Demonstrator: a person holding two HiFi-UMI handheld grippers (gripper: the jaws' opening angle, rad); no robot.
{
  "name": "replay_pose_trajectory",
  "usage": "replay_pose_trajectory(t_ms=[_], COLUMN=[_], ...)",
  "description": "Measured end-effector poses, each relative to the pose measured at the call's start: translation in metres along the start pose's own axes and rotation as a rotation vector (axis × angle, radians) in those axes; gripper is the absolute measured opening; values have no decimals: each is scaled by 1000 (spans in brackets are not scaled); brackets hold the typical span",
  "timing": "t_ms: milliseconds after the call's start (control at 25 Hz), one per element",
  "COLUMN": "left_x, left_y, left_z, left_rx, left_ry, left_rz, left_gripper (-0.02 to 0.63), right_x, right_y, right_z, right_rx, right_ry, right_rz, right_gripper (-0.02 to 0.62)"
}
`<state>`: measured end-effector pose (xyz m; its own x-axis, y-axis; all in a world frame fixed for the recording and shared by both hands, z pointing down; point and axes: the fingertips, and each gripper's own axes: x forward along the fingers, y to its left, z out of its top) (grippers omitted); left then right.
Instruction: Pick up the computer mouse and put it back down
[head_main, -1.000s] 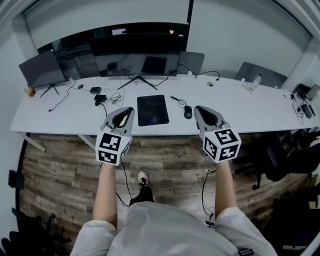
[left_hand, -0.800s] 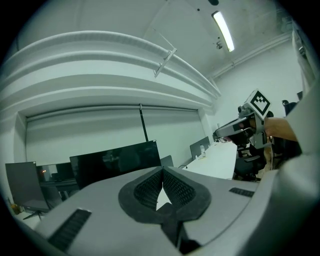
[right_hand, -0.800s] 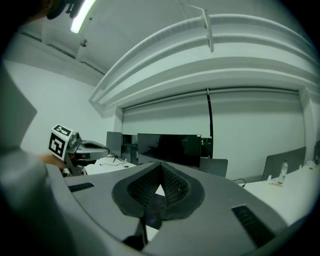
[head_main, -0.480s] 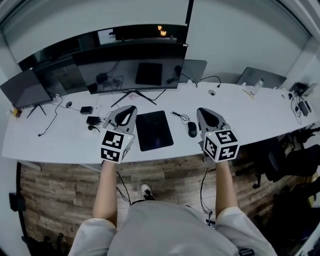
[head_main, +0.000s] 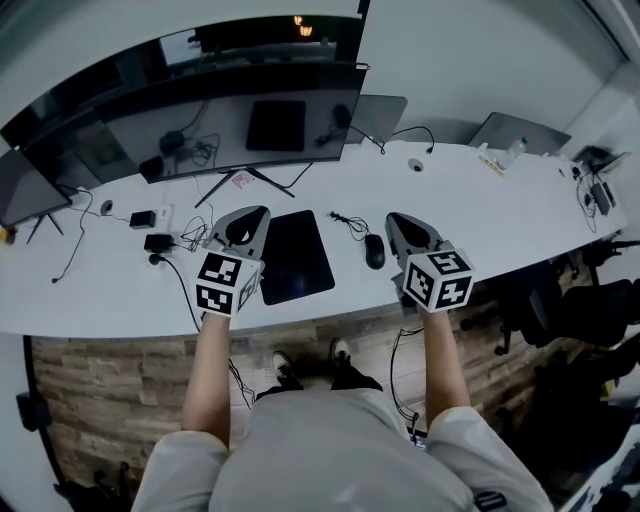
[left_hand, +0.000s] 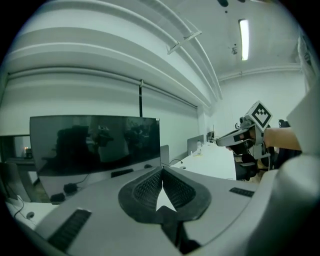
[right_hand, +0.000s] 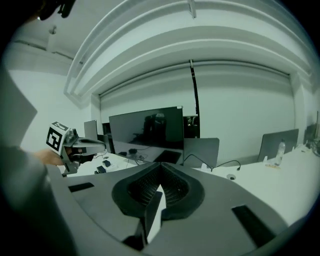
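- Holding the left gripper (head_main: 258, 212) above the front part of the white desk (head_main: 480, 215), jaws pressed together, pinching nothing.
- Holding the right gripper (head_main: 393, 217) level with it on the other side, jaws likewise pressed together and empty.
- Resting flat on the desk between the two grippers, just beside the right gripper's tip and untouched: the computer mouse (head_main: 375, 251).
- Lying just left of the mouse, filling the space up to the left gripper: a black mouse pad (head_main: 293, 255).
- Lying just behind the mouse: a thin coiled cable (head_main: 350, 220).
- Standing behind the pad on a splayed foot: a wide dark monitor (head_main: 230, 125).
- Cluttering the desk left of the left gripper: power adapters and tangled cables (head_main: 160, 243).
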<state>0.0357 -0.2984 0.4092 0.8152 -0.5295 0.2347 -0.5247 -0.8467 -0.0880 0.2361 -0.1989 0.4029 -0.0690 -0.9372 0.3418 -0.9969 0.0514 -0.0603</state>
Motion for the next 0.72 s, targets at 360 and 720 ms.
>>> replay_pose_trajectory(t_ms=[360, 720], left_x=[55, 67], left_y=[-2, -13], left_z=[-50, -126], left_rx=[-186, -265], left_ry=[90, 244], left_rz=[32, 103], left_gripper=[18, 18], right_x=[68, 122], right_y=[-66, -96], right_z=[-85, -202], right_rx=[22, 28], right_ry=[205, 455], right_rz=[-2, -23], right_gripper=[54, 303])
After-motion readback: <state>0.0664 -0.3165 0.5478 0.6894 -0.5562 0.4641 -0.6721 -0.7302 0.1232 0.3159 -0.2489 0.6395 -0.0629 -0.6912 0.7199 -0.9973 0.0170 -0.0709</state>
